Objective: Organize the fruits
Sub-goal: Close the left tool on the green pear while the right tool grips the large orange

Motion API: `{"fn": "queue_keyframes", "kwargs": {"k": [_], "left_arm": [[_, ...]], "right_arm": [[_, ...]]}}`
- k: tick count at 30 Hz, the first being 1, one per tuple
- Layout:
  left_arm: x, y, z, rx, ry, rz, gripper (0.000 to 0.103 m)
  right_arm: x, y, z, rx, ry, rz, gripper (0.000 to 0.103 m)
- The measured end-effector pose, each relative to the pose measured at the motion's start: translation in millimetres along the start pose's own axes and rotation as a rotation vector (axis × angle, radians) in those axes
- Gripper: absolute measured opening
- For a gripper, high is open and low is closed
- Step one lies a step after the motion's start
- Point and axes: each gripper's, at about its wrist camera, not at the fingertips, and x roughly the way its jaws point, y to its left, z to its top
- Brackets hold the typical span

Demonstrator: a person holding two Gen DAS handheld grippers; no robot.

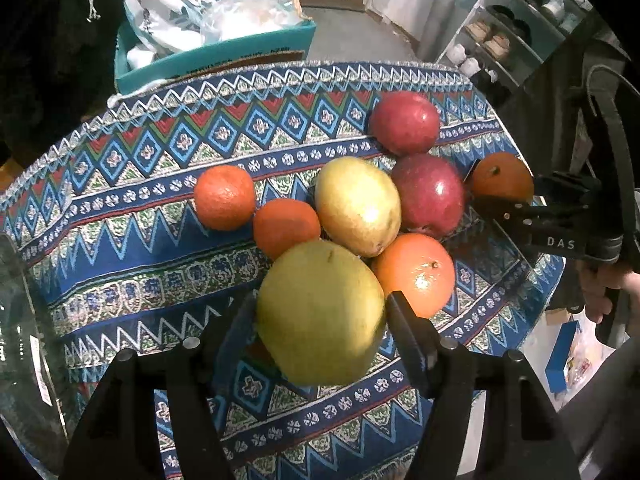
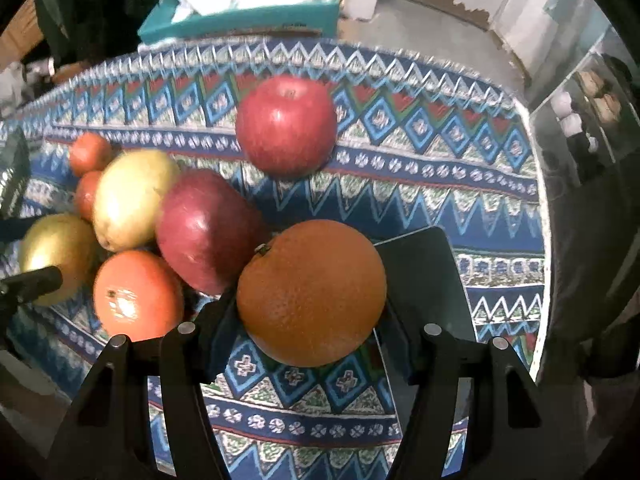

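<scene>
My left gripper is shut on a yellow-green pear, with one pad on each side of it, above the patterned tablecloth. On the cloth behind it lie a second yellow pear, two red apples and three tangerines. My right gripper is shut on a large orange, which shows at the right of the left wrist view as the orange. The far red apple stands apart from the cluster.
A teal box stuffed with plastic bags stands beyond the table's far edge. A clear glass vessel is at the near left. A shelf with shoes is at the back right. A person's hand grips the right tool's handle.
</scene>
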Motion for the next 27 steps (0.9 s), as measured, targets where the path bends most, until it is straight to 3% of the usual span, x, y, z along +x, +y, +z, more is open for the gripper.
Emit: {"fn": "queue_keyframes", "kwargs": {"k": [3, 6, 7, 8, 9, 12, 16, 18, 22, 27], "left_arm": [[-10, 0, -1, -0.003, -0.016, 0.001, 0.067], [-20, 1, -1, -0.005, -0.032, -0.003, 0.055], [-24, 3, -2, -0.010, -0.037, -0.013, 0.042], [-28, 3, -1, -0.015, -0.043, -0.024, 0.019], [-27, 5, 2, -0.016, -0.031, -0.033, 0.016], [-21, 8, 3, -0.022, -0.003, -0.034, 0.020], [-13, 10, -2, -0.044, -0.007, -0.015, 0.038], [-10, 7, -3, -0.039, -0.002, -0.027, 0.042], [-7, -3, -5, -0.008, -0.020, -0.006, 0.068], [11, -12, -3, 0.040, 0.014, -0.010, 0.069]], "right_arm": [[-18, 3, 3, 0.017, -0.040, 0.002, 0.063], [-31, -1, 8, 0.030, -0.075, 0.007, 0.063], [-35, -2, 9, 0.035, -0.086, 0.008, 0.063], [-40, 0, 9, 0.040, -0.098, 0.011, 0.063], [-43, 1, 8, 0.042, -0.103, 0.013, 0.063], [-49, 6, 6, 0.047, -0.106, 0.016, 0.063], [-46, 13, 5, 0.031, -0.096, 0.016, 0.063], [-43, 15, 3, 0.029, -0.089, 0.015, 0.063], [-43, 15, 2, 0.031, -0.088, 0.019, 0.063], [-42, 14, 1, 0.037, -0.087, 0.032, 0.063]]}}
